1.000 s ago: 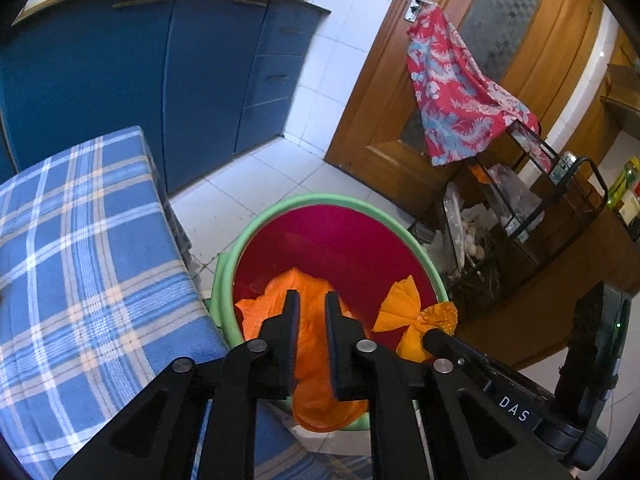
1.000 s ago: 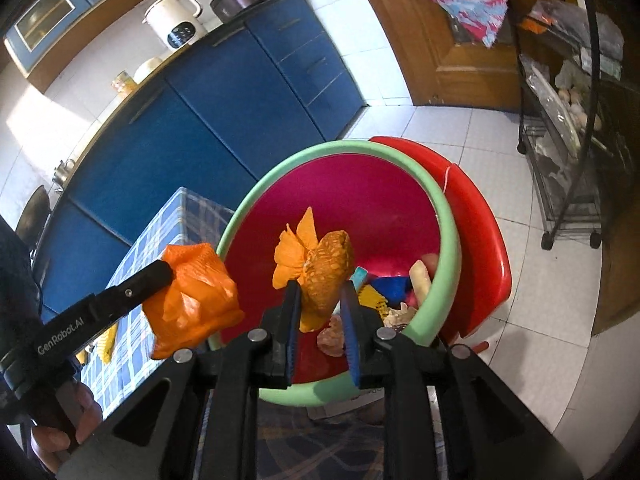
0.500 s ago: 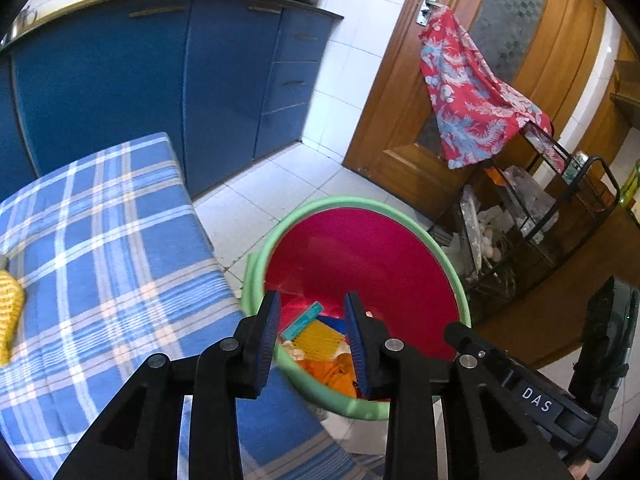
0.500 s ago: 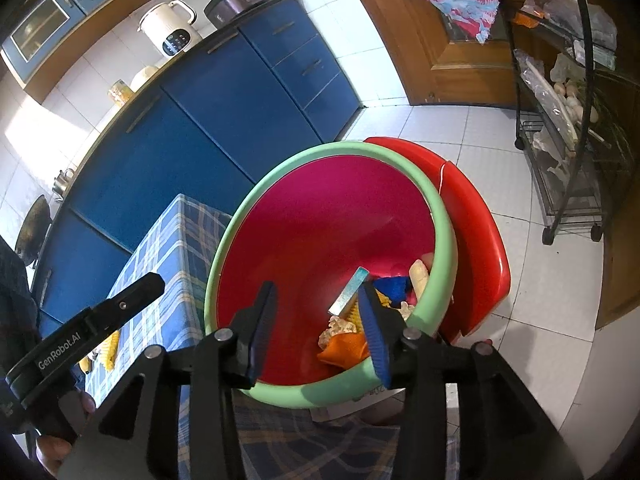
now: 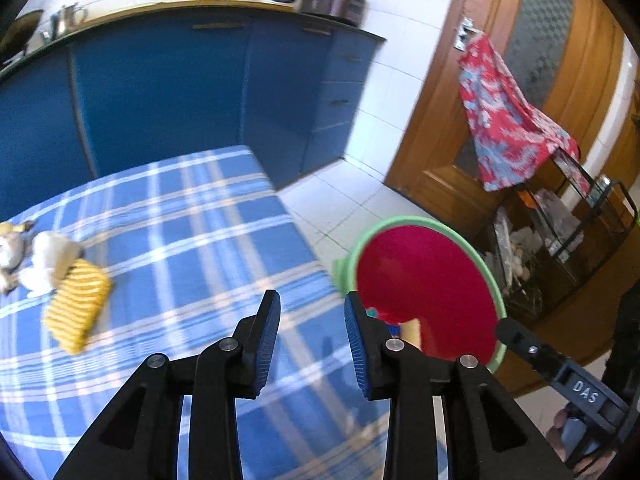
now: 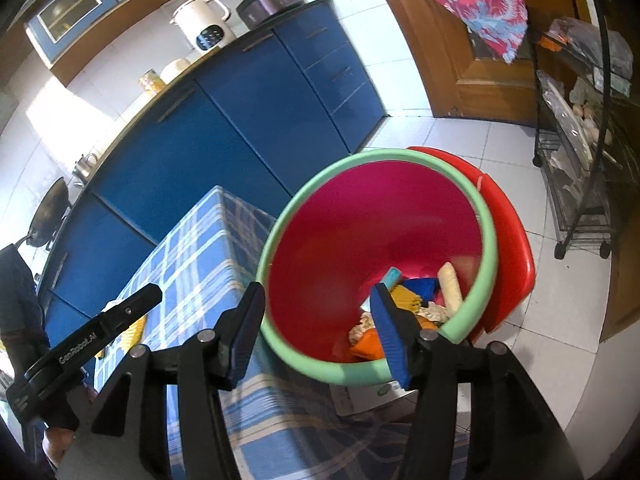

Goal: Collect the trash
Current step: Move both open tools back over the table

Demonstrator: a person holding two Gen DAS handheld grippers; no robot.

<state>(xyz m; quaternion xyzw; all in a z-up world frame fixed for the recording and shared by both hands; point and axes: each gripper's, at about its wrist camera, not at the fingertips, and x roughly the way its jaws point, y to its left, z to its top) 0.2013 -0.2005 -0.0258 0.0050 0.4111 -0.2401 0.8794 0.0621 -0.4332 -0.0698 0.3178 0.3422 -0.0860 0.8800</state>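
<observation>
The bin point(image 5: 424, 288) is red inside with a green rim point(image 6: 486, 240) and stands beside the table's right end. Inside it lie orange bags point(image 6: 366, 342), a yellow packet point(image 6: 406, 298), a blue piece point(image 6: 420, 288) and a pale stick point(image 6: 450, 284). My left gripper point(image 5: 312, 312) is open and empty over the blue checked tablecloth point(image 5: 192, 240). On the cloth at the left lie a yellow striped wrapper point(image 5: 78, 308), a white crumpled piece point(image 5: 50, 256) and scraps point(image 5: 10, 248). My right gripper point(image 6: 318, 308) is open and empty above the bin's near rim.
Blue kitchen cabinets point(image 5: 180, 92) run behind the table, with a kettle point(image 6: 204, 24) and cooker point(image 6: 274, 2) on top. A red lid point(image 6: 508, 232) sits behind the bin. A wire rack point(image 6: 580, 120) and a wooden door point(image 5: 480, 100) with a hanging red cloth point(image 5: 504, 120) stand at the right.
Both grippers let go of their orange bags, which dropped into the bin, and opened wide. The left gripper has swung left over the table; the wrapper and scraps came into view.
</observation>
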